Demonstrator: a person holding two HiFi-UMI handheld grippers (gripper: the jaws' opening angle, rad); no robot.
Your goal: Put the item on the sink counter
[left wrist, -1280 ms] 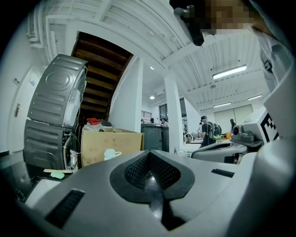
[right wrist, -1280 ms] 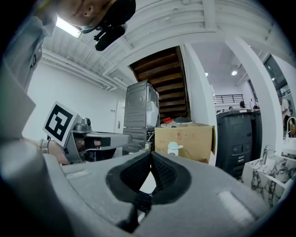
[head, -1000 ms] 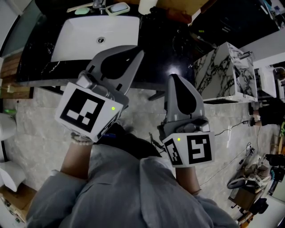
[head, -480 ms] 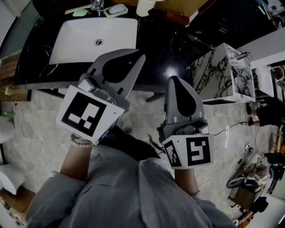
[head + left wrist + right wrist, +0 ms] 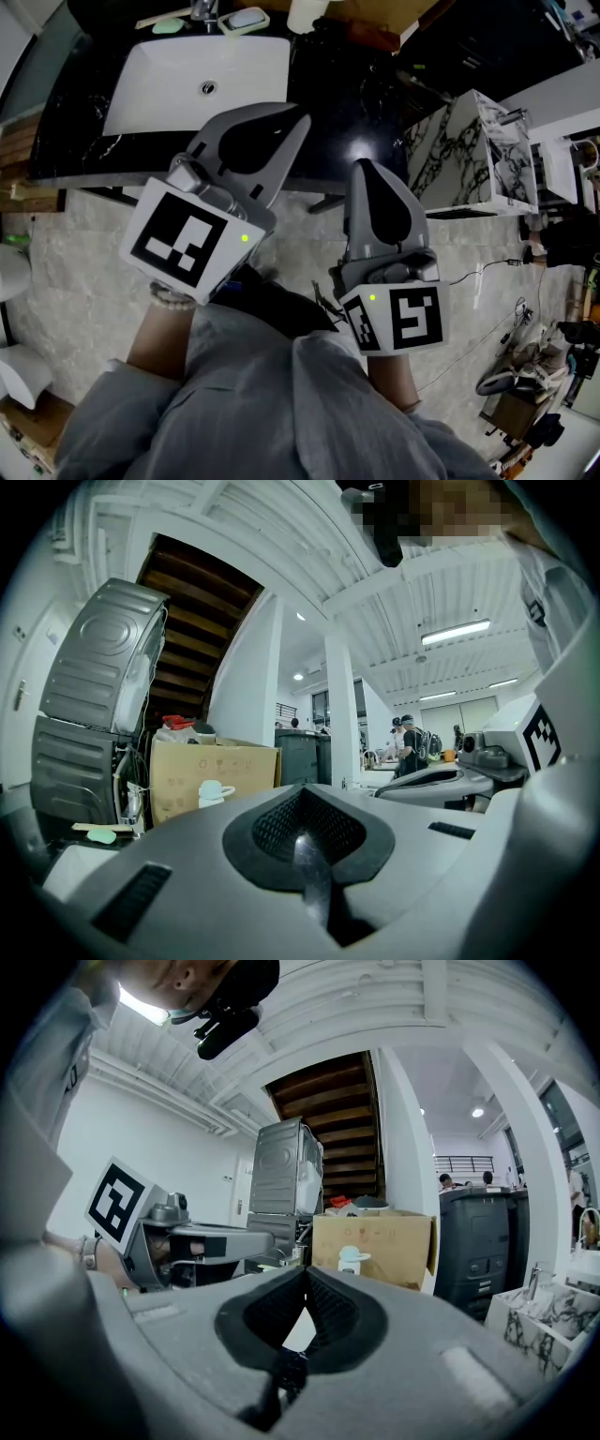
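A: How do the two tools stand?

B: The left gripper (image 5: 292, 120) sits left of centre in the head view. Its tip shows against the front of the glossy black sink counter (image 5: 347, 84). In the left gripper view its jaws are pressed fully together, with nothing between them.

A: And the other one?

B: The right gripper (image 5: 366, 171) is just right of centre, beside the left one but not touching it. Its tip lies at the counter's front edge. In the right gripper view its dark ribbed pads (image 5: 328, 1309) meet at the tip, leaving only a sliver of light lower down. Nothing is gripped there either.

A: So where is the item?

B: Neither tool has it, and I cannot tell which thing it is. At the upper left of the frame a white rectangular basin (image 5: 197, 80) is set into the counter. Along the top edge behind it lie a pale green bar (image 5: 172, 25), a soap dish (image 5: 246, 19) and a white bottle (image 5: 305, 14).

A: Anything else nearby?

B: A white marble-patterned box (image 5: 473, 150) stands right of the counter. A brown cardboard box (image 5: 370, 1241) shows ahead in both gripper views.
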